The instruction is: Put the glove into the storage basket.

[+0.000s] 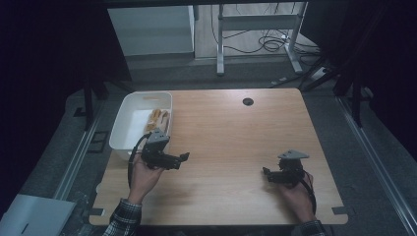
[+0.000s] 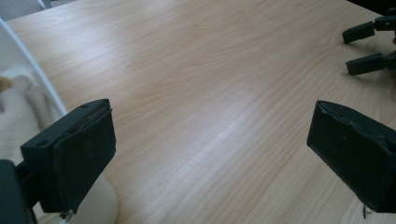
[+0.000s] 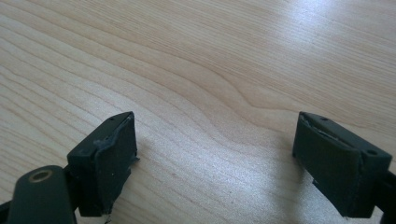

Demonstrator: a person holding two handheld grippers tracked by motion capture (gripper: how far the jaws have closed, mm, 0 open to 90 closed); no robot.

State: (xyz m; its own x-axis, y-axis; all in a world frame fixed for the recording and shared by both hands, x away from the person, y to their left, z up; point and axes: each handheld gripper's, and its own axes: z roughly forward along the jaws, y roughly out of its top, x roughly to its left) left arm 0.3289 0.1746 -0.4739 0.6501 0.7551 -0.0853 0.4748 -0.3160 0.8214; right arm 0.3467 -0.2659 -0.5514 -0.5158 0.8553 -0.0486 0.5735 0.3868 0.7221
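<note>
We hold both grippers over bare bench (image 1: 231, 142) — left gripper (image 1: 183, 157) by the white bin (image 1: 129, 123), right gripper (image 1: 265, 172) near the right edge — jaws apart on each.

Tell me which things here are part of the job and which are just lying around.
Part of the job:
- white bin at the table's left edge
- pale plush item lying inside it
- left gripper, open, beside the bin
- right gripper, open, over bare wood

Lying about:
- wooden table
- round cable hole
- cables on the floor
</note>
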